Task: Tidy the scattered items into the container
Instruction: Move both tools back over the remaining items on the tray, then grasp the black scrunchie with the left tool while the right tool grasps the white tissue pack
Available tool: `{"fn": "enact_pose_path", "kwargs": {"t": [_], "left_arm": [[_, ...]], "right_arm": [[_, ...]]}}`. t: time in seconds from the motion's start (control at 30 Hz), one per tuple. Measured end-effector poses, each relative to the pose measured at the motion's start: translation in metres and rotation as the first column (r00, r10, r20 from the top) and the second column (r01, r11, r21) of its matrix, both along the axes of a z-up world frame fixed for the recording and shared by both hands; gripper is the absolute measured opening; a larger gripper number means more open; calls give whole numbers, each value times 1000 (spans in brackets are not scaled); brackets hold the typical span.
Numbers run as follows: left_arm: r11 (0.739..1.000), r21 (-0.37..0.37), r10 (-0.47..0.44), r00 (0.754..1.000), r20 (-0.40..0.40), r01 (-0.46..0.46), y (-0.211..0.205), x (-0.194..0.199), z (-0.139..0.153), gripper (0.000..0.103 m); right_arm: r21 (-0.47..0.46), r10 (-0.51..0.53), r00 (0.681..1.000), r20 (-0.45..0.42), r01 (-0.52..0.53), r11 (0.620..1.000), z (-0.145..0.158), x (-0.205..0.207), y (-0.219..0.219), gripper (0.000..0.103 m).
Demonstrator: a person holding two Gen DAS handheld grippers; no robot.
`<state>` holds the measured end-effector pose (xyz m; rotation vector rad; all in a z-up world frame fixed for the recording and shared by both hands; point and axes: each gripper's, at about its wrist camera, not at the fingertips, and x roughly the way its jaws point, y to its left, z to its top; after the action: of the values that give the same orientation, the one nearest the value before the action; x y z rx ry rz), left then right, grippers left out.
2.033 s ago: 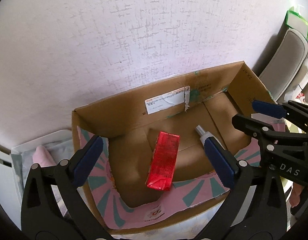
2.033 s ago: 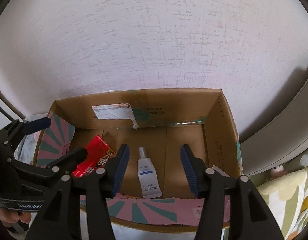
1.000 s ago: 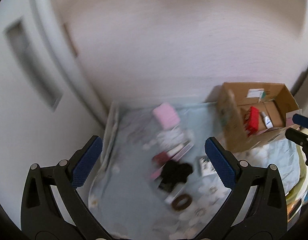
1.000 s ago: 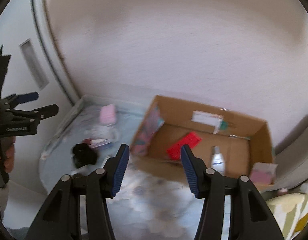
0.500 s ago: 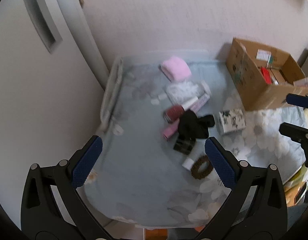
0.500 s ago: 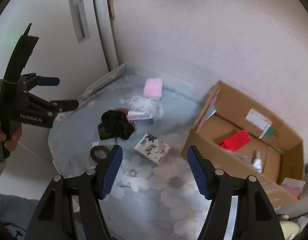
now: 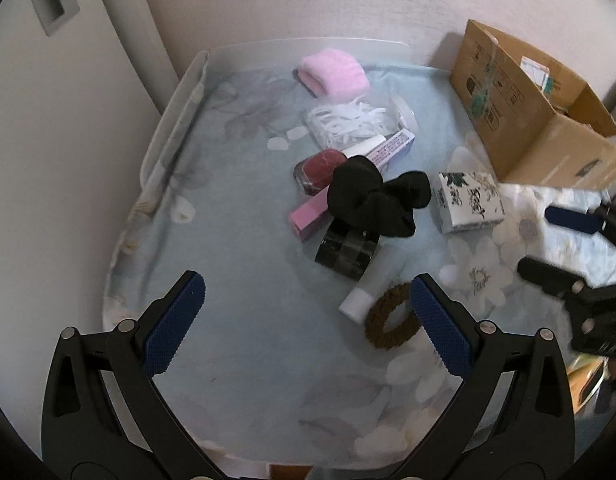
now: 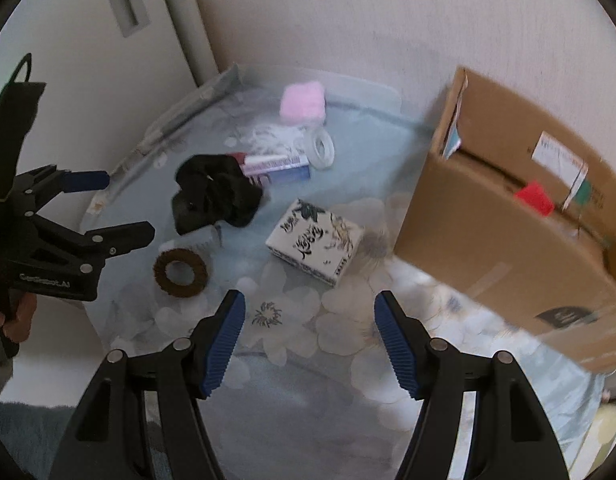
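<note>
Scattered on a pale blue floral cloth (image 7: pixel 236 240) lie a pink towel (image 7: pixel 334 74), a dark red bottle (image 7: pixel 320 168), a black scrunchie (image 7: pixel 372 196), a brown scrunchie (image 7: pixel 392 316) and a white patterned box (image 7: pixel 470 200). My left gripper (image 7: pixel 308 284) hangs open above the cloth, left of the brown scrunchie, holding nothing. My right gripper (image 8: pixel 308 300) is open and empty just in front of the white patterned box (image 8: pixel 316 240). The cardboard box (image 8: pixel 488 220) stands at the right with a red pack (image 8: pixel 534 198) inside.
A long pink box (image 7: pixel 312 216), a dark checked roll (image 7: pixel 346 250), a white-capped tube (image 7: pixel 356 304) and a bag of white bands (image 7: pixel 348 122) crowd the black scrunchie. A white door (image 7: pixel 68 120) borders the left. A hand (image 8: pixel 16 320) holds the left gripper (image 8: pixel 130 205).
Both views swung away from the cardboard box's inside to the scattered items. Both grippers have come down closer to the cloth, and the right jaws stand wider than a second ago.
</note>
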<state>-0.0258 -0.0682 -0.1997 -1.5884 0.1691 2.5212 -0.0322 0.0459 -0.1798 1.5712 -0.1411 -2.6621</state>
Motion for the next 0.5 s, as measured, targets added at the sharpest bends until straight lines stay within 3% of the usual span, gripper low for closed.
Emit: {"fn": "enact_pose_path", "kwargs": {"t": [0.5], "left_arm": [[996, 26, -85, 996, -10, 85, 28, -43, -4, 102]], "right_arm": [[-46, -128, 992, 13, 129, 991, -26, -19, 2, 63]]}}
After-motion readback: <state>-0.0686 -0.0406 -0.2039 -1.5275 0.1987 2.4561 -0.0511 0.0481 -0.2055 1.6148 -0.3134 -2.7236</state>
